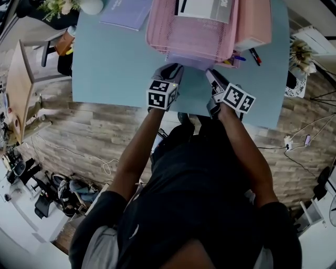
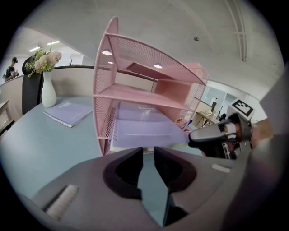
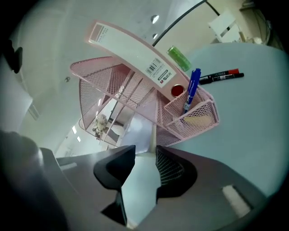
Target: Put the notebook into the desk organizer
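The pink mesh desk organizer (image 1: 191, 37) stands on the pale blue table (image 1: 115, 73). A lavender notebook (image 2: 144, 128) lies flat in its bottom shelf, with its near edge (image 1: 190, 62) sticking out a little. My left gripper (image 1: 176, 67) hovers just in front of that edge, its jaws a narrow gap apart (image 2: 148, 155) with only table showing between them. At the notebook's right near corner is my right gripper (image 1: 210, 73), which the left gripper view shows with its tip (image 2: 212, 135) at the corner. Its jaws (image 3: 145, 155) stand apart, pressing on nothing.
A second lavender notebook (image 1: 126, 13) lies on the table at the far left, near a white vase of flowers (image 2: 47, 90). The organizer's side cup holds a blue pen (image 3: 192, 90); markers (image 3: 221, 76) lie beside it. The table's near edge (image 1: 173, 110) runs under my forearms.
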A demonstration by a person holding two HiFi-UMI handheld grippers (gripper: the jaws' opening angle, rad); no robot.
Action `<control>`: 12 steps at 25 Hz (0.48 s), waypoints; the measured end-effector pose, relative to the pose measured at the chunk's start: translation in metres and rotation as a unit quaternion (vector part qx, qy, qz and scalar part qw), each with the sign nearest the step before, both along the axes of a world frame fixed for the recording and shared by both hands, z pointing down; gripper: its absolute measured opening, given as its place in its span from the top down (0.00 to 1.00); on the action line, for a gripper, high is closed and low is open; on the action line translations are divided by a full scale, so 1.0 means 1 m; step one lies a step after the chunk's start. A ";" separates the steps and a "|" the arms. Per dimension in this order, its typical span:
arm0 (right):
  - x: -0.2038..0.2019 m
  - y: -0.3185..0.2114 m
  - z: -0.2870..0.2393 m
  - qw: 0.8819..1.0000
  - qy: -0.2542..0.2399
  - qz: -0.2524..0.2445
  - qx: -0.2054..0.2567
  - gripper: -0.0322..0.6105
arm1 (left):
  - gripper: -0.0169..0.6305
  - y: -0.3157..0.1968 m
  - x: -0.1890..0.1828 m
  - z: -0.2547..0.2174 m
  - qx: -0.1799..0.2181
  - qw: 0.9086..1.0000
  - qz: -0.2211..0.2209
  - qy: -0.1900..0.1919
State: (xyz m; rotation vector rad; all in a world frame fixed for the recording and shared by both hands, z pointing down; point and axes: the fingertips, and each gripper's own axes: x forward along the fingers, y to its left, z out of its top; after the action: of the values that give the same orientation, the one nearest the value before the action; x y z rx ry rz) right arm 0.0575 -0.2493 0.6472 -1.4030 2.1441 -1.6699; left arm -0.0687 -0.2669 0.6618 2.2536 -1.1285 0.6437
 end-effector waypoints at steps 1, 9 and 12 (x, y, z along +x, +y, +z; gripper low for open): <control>-0.001 0.002 0.002 1.000 -0.003 -0.002 -0.007 0.76 | 0.76 -0.002 0.001 0.000 -0.001 1.000 0.000 -0.001; 0.002 -0.015 0.009 0.998 -0.043 0.028 -0.037 0.80 | 0.76 -0.018 0.005 0.000 -0.008 1.000 0.006 -0.003; 0.010 -0.025 0.008 0.996 -0.056 0.052 -0.035 0.81 | 0.76 -0.016 0.006 0.001 -0.012 1.000 0.021 -0.001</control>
State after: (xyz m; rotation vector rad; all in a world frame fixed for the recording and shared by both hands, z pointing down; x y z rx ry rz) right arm 0.0674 -0.2741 0.6552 -1.3779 1.9373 -1.7547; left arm -0.0632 -0.2832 0.6626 2.2619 -1.0706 0.6724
